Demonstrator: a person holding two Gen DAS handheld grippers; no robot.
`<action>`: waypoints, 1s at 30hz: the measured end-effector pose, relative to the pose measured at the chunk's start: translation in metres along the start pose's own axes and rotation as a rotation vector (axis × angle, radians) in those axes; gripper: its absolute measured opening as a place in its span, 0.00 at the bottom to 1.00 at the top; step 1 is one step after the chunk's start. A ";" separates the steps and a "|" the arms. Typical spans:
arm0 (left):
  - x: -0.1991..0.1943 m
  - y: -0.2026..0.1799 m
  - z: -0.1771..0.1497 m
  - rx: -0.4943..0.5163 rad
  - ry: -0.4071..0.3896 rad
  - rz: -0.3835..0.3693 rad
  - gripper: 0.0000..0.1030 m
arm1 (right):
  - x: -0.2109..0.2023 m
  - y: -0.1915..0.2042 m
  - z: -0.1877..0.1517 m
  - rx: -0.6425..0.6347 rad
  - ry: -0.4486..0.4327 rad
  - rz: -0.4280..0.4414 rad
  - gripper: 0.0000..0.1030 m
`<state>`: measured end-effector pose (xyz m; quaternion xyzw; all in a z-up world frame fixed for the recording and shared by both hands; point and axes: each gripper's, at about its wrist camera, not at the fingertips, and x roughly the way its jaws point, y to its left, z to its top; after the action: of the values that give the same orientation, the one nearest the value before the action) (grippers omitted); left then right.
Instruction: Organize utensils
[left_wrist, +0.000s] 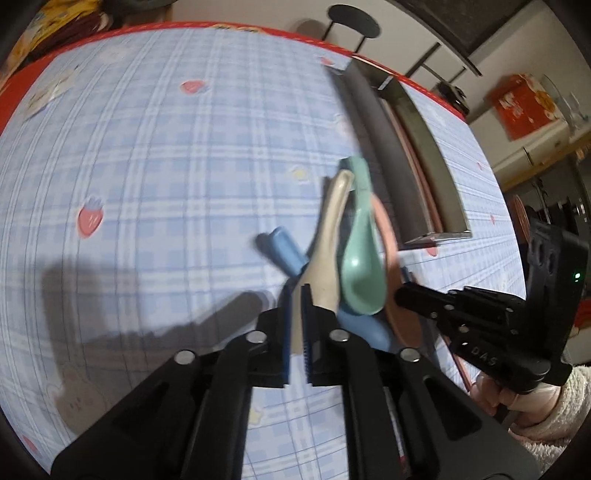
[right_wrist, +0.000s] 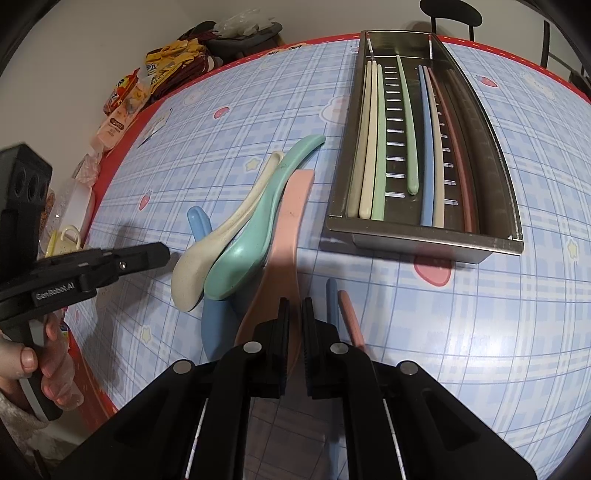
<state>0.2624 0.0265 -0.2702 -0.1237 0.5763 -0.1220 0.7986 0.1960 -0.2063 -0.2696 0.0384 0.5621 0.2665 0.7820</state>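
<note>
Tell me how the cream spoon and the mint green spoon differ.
The cream spoon is off-white; the mint green spoon is pale green. The cream one lies lower, with the mint green one resting partly over it. The mint green handle reaches nearer the steel tray. Both are soup spoons, handles pointing the same way.

Both wrist fisheyes look steeply down, close over the checked tablecloth (left_wrist: 147, 155); each shares the pile of spoons (right_wrist: 236, 251) at frame centre and the steel tray (right_wrist: 424, 243) upper right
</note>
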 end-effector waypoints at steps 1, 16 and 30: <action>0.000 -0.006 0.002 0.020 -0.004 0.003 0.15 | 0.000 0.000 0.000 0.000 0.000 0.000 0.07; 0.040 -0.057 0.040 0.189 0.059 -0.023 0.27 | -0.001 -0.001 -0.003 0.012 -0.001 0.013 0.07; 0.059 -0.041 0.044 0.106 0.100 -0.120 0.24 | -0.004 -0.003 -0.006 0.024 -0.004 0.026 0.07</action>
<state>0.3202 -0.0300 -0.2956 -0.1092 0.5997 -0.2062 0.7654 0.1912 -0.2123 -0.2689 0.0557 0.5632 0.2697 0.7791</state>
